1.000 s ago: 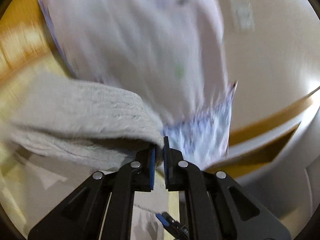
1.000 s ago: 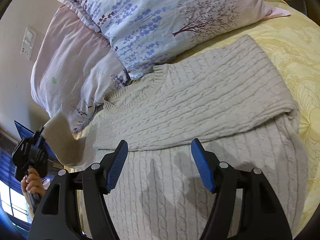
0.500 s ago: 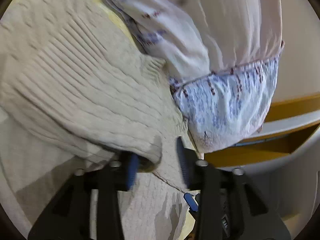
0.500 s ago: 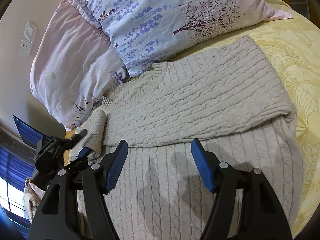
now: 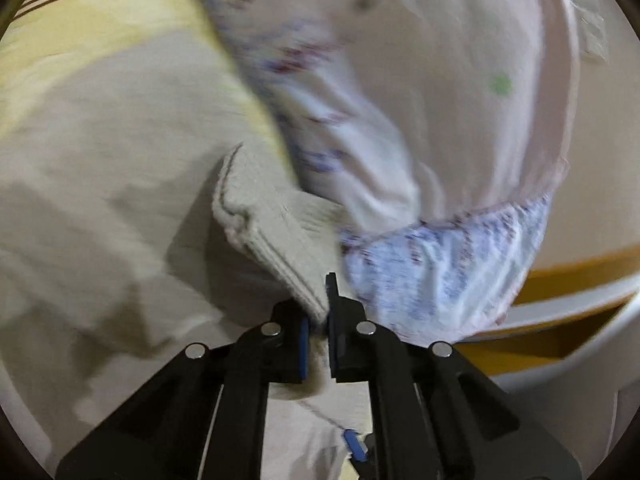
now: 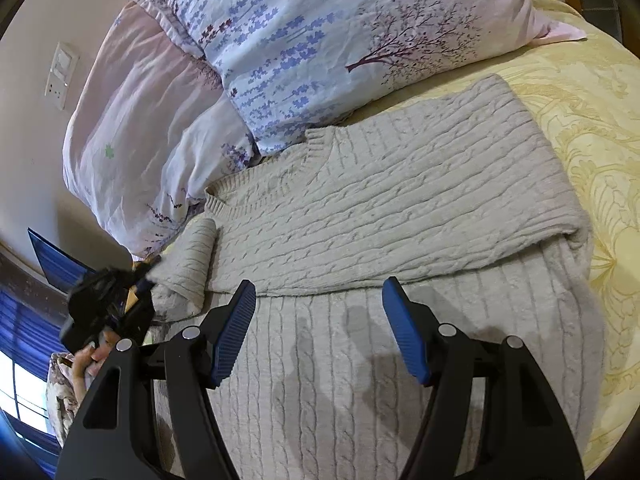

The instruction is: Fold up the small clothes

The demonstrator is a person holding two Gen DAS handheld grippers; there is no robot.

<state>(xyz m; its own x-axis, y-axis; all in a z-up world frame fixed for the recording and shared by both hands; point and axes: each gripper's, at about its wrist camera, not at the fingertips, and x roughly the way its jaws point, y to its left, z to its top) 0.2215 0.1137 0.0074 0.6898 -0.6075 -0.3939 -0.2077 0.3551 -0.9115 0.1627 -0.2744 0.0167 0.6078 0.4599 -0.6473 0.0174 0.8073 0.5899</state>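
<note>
— On the yellow bed (image 6: pixel 580 120), right below the pillows (image 6: pixel 320 40): grey knit sweater (image 6: pixel 380 208), spread out, part of it already folded over itself.

— And the tongs?

— Left tongs (image 5: pixel 318 320): pinched shut on the end of the sleeve (image 5: pixel 272 232), out at the side of the sweater. Right tongs (image 6: pixel 318 328): wide apart, holding nothing, hanging over the bottom half of the sweater.

— What could go wrong?

— Could lose the sleeve. Thick, soft knit, and only a small bit pinched, so may slip out with a fast pull. Could also bump the pillows, sitting just beside the sleeve, and get the sleeve stuck under them. Could drag the whole sweater sideways too and mess up the neat fold, with nothing pressing it down.

— So go slow?

— Yes. Maybe press down with the right tongs first.

— Any box or basket for the clothes?

— None to see. Just bed, pillows and sweater.
</note>
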